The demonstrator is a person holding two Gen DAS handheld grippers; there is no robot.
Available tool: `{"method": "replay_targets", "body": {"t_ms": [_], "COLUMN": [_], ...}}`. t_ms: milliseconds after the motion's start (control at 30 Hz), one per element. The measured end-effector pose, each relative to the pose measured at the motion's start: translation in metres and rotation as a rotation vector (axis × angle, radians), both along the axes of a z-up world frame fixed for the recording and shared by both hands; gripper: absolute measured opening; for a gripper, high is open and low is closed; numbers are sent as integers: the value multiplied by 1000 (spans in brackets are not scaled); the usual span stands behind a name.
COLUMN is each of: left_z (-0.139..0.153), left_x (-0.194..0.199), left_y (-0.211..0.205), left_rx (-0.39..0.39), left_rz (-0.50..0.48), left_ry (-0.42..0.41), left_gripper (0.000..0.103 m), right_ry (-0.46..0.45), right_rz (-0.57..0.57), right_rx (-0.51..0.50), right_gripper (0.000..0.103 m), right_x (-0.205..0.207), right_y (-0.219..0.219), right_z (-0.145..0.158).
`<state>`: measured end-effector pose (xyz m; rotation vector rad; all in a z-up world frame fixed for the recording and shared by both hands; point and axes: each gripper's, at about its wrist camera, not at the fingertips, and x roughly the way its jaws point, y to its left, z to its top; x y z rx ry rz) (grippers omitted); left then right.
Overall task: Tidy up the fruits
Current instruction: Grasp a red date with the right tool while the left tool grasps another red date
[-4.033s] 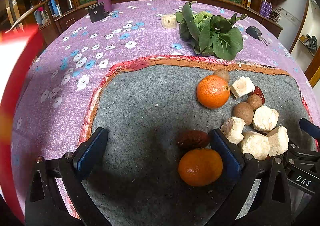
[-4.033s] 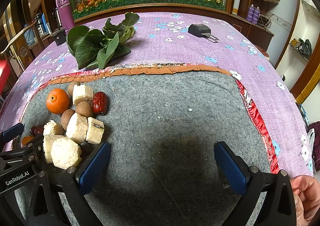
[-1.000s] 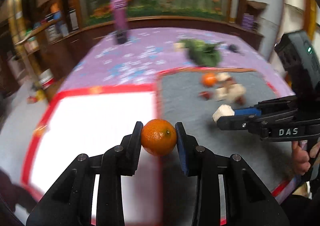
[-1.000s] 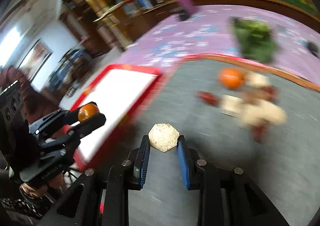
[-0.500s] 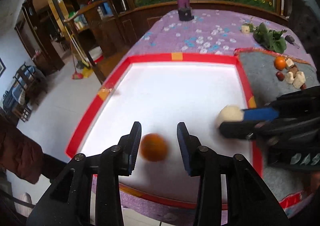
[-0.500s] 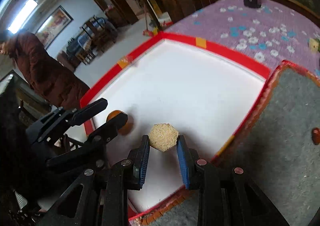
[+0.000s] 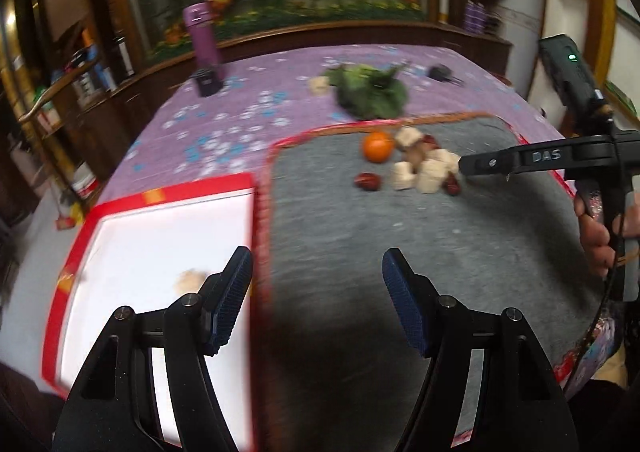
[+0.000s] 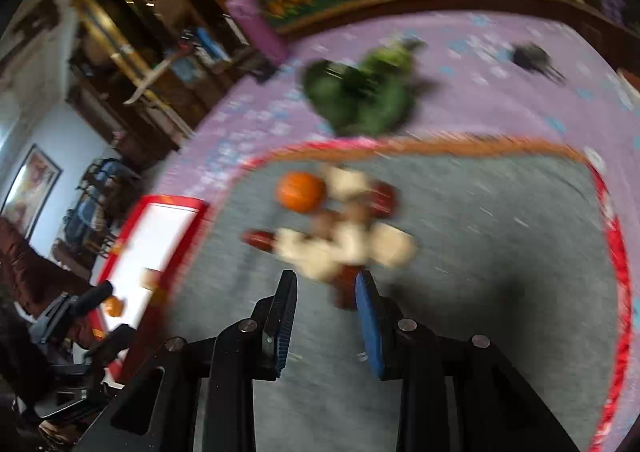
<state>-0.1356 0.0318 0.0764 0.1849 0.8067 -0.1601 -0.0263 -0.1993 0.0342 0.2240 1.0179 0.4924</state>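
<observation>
Left tool [image 7: 316,292] now empty and opening, orange [image 8: 112,306] dropped on tray [image 7: 120,203]

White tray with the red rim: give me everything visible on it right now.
The white tray is a shallow rectangle with a glossy white floor and a red rim carrying orange-yellow patches. It lies flat on the purple floral tablecloth, its long side against the grey felt mat. A pale cut chunk and an orange lie inside, blurred. The left hand-held gripper hovers over its edge, jaws opening, nothing between them.

Dim indoor light; heavy motion blur in right view; white tray [image 7: 132,252] glares; fisheye edges bend, corners black.
</observation>
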Motion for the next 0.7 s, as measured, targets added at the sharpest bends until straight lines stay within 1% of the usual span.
{"method": "replay_targets", "body": {"t_ms": [67, 233, 367, 433, 467, 500, 533, 567, 633, 700], "left_z": [-3, -9, -12, -15, -17, -20, -21, -21, -23, -25], "left_x": [4, 19, 34, 51, 59, 65, 74, 78, 88, 95], "left_y": [-15, -27, -26, -24, -23, -23, -25, -26, -34, -42], "left_rx": [22, 30, 43, 58, 57, 59, 59, 54, 46, 75], "left_rz": [-29, -37, -38, -39, -40, -38, -50, -70, -137, -182], "left_ry": [8, 49, 60, 73, 87, 99, 111, 113, 122, 117], "left_gripper": [68, 68, 68, 68, 68, 65, 65, 65, 65, 65], "right_ry": [21, 20, -32, -54, -62, -60, -50, -32, -17, 2], "right_rz": [4, 74, 71, 84, 85, 83, 83, 80, 75, 81], "right_rx": [0, -88, -173, -215, -247, -252, -224, -189, -166, -129], "right_gripper": [30, 30, 30, 27, 16, 16, 16, 16, 16, 16], "right_x": [0, 3, 6, 5, 3, 3, 1, -1, -7, -14], "right_y": [-6, 19, 33, 39, 40, 38, 33, 24, 12, 0], "right_z": [-9, -21, -21, -21, -21, -21, -21, -21, -20, -21]}}
